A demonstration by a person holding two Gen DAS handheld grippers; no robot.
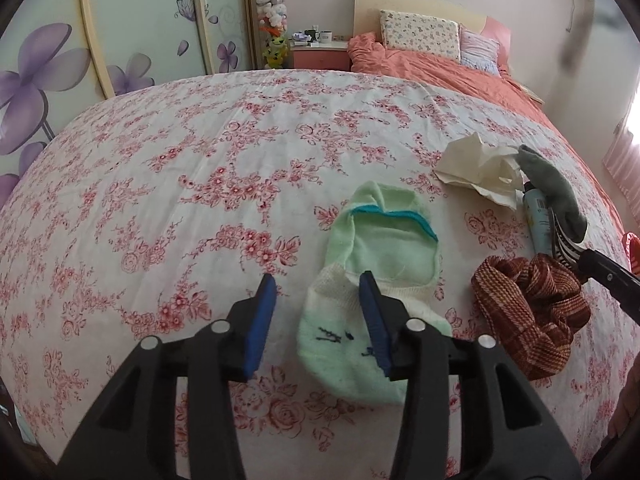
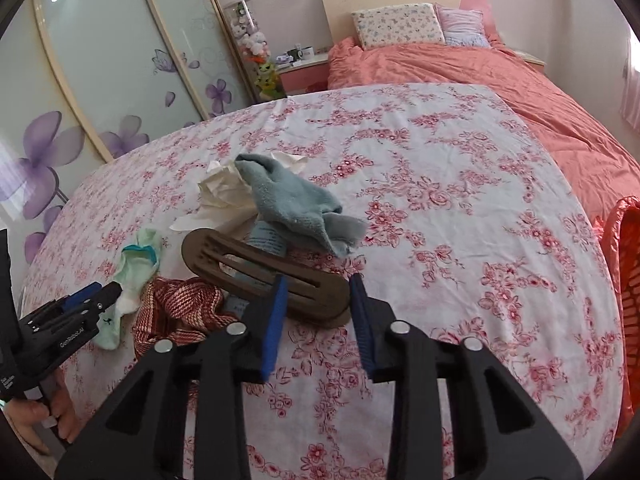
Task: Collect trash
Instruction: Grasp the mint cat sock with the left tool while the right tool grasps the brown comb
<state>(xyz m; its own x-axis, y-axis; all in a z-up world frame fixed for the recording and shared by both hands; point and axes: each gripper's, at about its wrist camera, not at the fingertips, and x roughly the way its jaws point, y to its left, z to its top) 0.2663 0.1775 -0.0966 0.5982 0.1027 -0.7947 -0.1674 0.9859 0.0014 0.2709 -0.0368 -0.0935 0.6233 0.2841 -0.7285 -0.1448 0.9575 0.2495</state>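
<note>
While the left tool (image 1: pixel 318 294) stands part open above the bed (image 1: pixel 200 168), nothing is pinched in it. Its right finger (image 1: pixel 374 320) sits over the pale green sock (image 1: pixel 360 248), and whether it touches the sock I cannot tell. Its left finger is over bare flowery sheet. Past the sock, off to that tool's right, lies a red-brown woven cloth (image 1: pixel 532 312). Farther out on that side is the crumpled white tissue (image 1: pixel 480 168), the trash, partly under a grey sock (image 1: pixel 556 188).

The right tool (image 2: pixel 318 290) is part open too. The near end of a brown slotted clip (image 2: pixel 272 276) lies between its fingers. The left finger (image 2: pixel 276 316) is just beside the clip, but the pads do not look pressed on it. Beyond the clip, a small blue-green bottle (image 2: pixel 268 240) peeks out. Above that, the grey sock (image 2: pixel 296 200) rests on the white tissue (image 2: pixel 224 192). Well off to this tool's right stands an orange basket (image 2: pixel 624 264) at the bed's edge. Far ahead are a salmon blanket (image 2: pixel 480 80) and pillows (image 2: pixel 400 24).
</note>
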